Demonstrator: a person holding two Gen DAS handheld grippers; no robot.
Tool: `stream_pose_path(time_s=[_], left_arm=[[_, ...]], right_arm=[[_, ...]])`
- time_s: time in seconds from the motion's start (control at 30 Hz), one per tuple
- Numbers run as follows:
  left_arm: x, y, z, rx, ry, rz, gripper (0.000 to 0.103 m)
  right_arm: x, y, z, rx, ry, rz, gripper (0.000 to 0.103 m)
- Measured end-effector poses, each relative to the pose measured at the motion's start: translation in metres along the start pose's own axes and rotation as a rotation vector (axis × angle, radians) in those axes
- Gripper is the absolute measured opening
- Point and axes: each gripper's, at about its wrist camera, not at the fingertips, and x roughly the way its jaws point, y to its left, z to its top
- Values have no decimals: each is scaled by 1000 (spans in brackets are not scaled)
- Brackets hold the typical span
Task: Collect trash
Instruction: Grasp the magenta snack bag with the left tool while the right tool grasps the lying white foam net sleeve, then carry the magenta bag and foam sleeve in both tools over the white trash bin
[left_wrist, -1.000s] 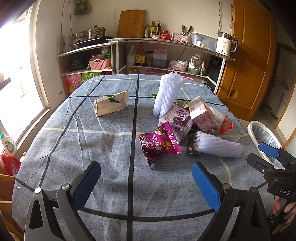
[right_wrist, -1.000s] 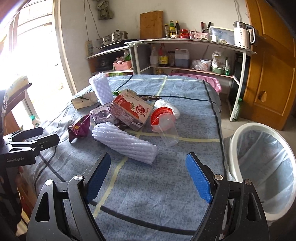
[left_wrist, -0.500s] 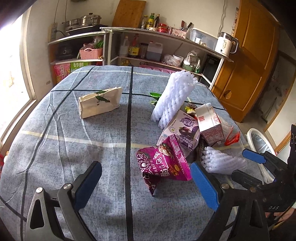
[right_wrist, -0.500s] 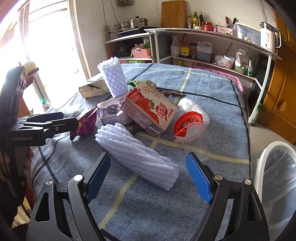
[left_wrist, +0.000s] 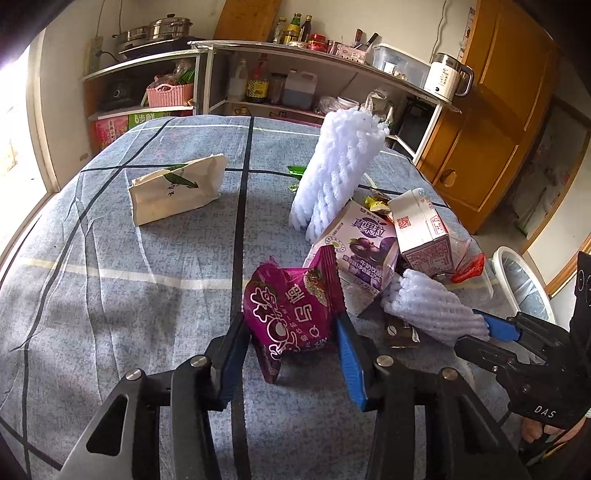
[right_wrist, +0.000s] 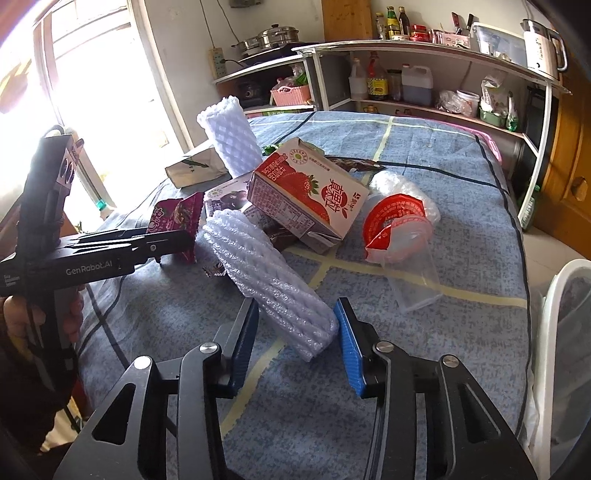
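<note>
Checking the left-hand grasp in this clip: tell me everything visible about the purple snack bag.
The purple snack bag is a crinkled, glossy foil-look pouch with white lettering and a serrated top edge. It stands crumpled on the blue checked tablecloth, leaning by the purple drink carton. The left gripper, whose jaws have just been closing, straddles it, both pads at its sides.

Purple snack bag (left_wrist: 295, 314), crumpled, stands on blue cloth w/ trash pile just right: white foam net sleeve (right_wrist: 269, 280) lying flat, strawberry carton (right_wrist: 310, 199) tilted, 2nd foam sleeve (left_wrist: 340, 166) upright.

right gripper (right_wrist: 295, 328) jaws just closing on foam sleeve (right_wrist: 266, 273), blue tablecloth (right_wrist: 424, 332)
</note>
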Motion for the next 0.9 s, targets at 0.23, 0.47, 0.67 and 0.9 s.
stream_pose_path(time_s=[0.23, 0.47, 0.67, 0.9], left_arm=[[-5, -2, -3, -1, -21, 0, 37], [-18, -9, -11, 18, -42, 13, 37], [-37, -24, -17, 58, -66, -1, 37], [-56, -50, -16, 106, -104, -49, 37]], right_arm=[[-4, -1, -3, 24, -26, 16, 27], [-12, 4, -11, 26, -53, 26, 12], [-28, 3, -16, 59, -83, 58, 11], [-57, 1, -23, 102, -144, 67, 11]])
